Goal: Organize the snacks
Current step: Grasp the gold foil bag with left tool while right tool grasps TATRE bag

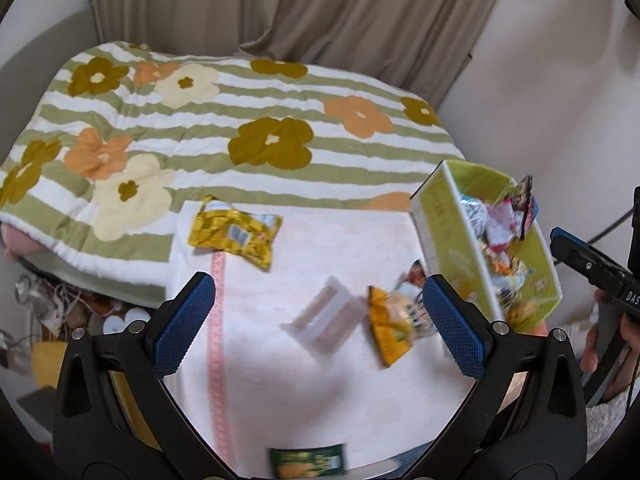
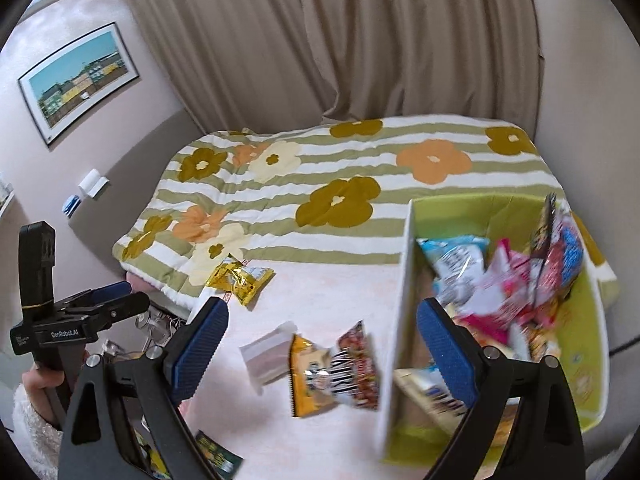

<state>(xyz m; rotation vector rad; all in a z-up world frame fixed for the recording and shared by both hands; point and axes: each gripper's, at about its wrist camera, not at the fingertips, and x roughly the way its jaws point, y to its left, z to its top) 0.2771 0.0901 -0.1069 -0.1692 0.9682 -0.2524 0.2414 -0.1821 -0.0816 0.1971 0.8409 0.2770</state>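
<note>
Bare pale pink cloth surface (image 1: 320,392) lies open in the near middle. The tall white-sided green cardboard box (image 2: 396,300), heaped with wrapped snacks (image 2: 508,280), walls off the right. A translucent flat packet (image 1: 320,320) and an orange snack bag (image 1: 390,328) sit centre; a crinkled yellow foil bag (image 1: 234,234) lies well apart, with open cloth between.

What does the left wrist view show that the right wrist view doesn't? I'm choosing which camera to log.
Only the left wrist view: the right claw edging in from the side, and floor clutter beside the bed.
Only the right wrist view: a framed picture on the wall and the left claw.
Both: the green box of snacks, yellow packet, white packet, orange packet, floral blanket.
</note>
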